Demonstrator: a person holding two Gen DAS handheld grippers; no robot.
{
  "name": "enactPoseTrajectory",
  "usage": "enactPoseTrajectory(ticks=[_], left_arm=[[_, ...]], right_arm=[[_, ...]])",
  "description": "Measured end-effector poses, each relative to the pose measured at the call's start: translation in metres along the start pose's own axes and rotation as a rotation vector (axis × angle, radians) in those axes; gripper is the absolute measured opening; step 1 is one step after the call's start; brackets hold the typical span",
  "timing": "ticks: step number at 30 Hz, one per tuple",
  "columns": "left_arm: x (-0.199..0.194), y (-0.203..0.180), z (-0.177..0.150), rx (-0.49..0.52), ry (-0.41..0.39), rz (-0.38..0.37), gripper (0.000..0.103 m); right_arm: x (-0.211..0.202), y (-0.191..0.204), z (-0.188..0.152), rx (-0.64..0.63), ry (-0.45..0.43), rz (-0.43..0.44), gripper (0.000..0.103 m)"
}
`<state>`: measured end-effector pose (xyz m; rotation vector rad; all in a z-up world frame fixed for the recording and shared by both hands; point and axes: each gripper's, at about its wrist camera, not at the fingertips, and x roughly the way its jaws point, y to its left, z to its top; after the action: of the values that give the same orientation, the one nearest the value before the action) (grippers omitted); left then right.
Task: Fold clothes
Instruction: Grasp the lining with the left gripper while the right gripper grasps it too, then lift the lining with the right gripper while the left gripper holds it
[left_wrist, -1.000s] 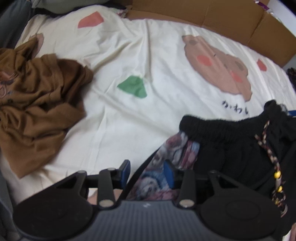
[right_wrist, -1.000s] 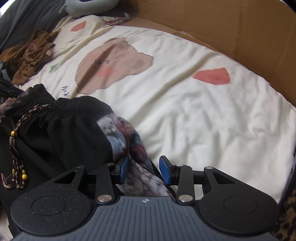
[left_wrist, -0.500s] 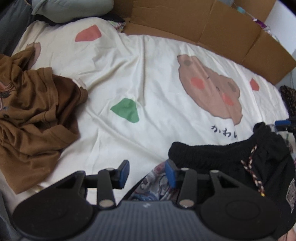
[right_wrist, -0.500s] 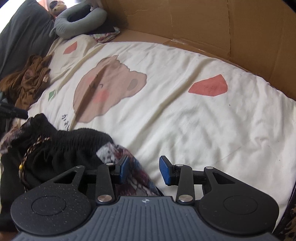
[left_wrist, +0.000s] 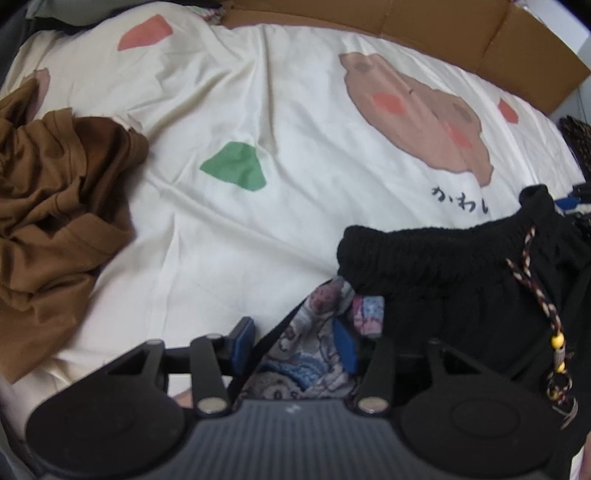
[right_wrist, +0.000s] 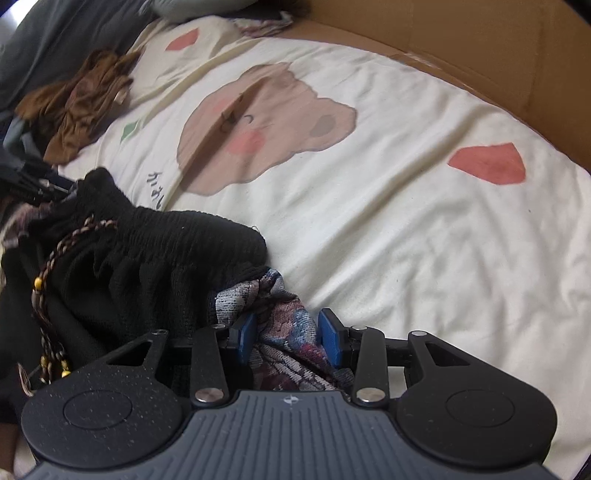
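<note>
- Cream bedsheet (left_wrist: 295, 221) as work surface: printed with a brown bear face, red and green patches, black script beside the bear.
- Cardboard panels (right_wrist: 461, 48) upright along the far edge of the sheet.
- Crumpled brown garment (left_wrist: 59, 206) at the left of the sheet, well apart from both tools.
- Black garment (left_wrist: 461, 277) with gathered elastic waistband, stretched between the two tools at the near edge of the sheet.
- Patterned woven fabric (right_wrist: 284, 350) attached at both ends of the waistband.
- Braided cord (left_wrist: 546, 317) with yellow beads, hanging across the black fabric.
- Left gripper (left_wrist: 293, 343): jaws parted, patterned fabric between the blue pads (left_wrist: 242, 343); fabric against the right pad, clear of the left one; firm grip cannot be confirmed.
- Right gripper (right_wrist: 288, 336): blue pads (right_wrist: 328, 341) on either side of a bunched fold of patterned fabric, both touching it; clamped on the fold.
</note>
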<state>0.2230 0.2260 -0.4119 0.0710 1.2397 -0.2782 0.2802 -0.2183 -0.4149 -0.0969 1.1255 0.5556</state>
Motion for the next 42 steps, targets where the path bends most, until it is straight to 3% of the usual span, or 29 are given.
enactPoseTrajectory(ticks=[4, 7, 11, 12, 15, 17, 19, 25, 34, 42], left_arm=[[0.001, -0.002, -0.002, 0.028, 0.011, 0.002, 0.052], [0.001, -0.004, -0.004, 0.048, 0.020, 0.003, 0.052], [0.002, -0.006, -0.006, 0.076, 0.031, 0.005, 0.037], [0.002, -0.007, -0.006, 0.083, 0.034, 0.006, 0.027], [0.001, -0.007, -0.008, 0.085, 0.030, 0.008, 0.014], [0.000, -0.007, -0.009, 0.086, 0.023, 0.011, 0.011], [-0.003, -0.008, -0.010, 0.087, 0.010, 0.020, 0.008], [-0.015, -0.010, -0.007, 0.090, -0.064, 0.093, 0.005], [-0.020, -0.017, 0.010, 0.116, -0.164, 0.224, 0.004], [-0.023, -0.010, 0.050, 0.149, -0.243, 0.299, 0.003]], right_arm=[[0.004, 0.009, 0.001, -0.090, 0.041, 0.015, 0.063], [0.007, 0.018, 0.001, -0.157, 0.073, 0.024, 0.070], [0.008, 0.023, 0.000, -0.199, 0.085, 0.019, 0.069], [0.007, 0.024, -0.001, -0.201, 0.080, 0.019, 0.064], [0.003, 0.025, -0.003, -0.204, 0.068, 0.023, 0.044], [0.001, 0.027, -0.005, -0.206, 0.068, 0.031, 0.030], [-0.002, 0.028, -0.006, -0.210, 0.061, 0.023, 0.007], [-0.011, 0.032, -0.005, -0.229, 0.027, -0.031, 0.002], [-0.012, 0.034, 0.009, -0.270, -0.048, -0.223, 0.002], [-0.012, 0.023, 0.045, -0.305, -0.079, -0.364, 0.001]])
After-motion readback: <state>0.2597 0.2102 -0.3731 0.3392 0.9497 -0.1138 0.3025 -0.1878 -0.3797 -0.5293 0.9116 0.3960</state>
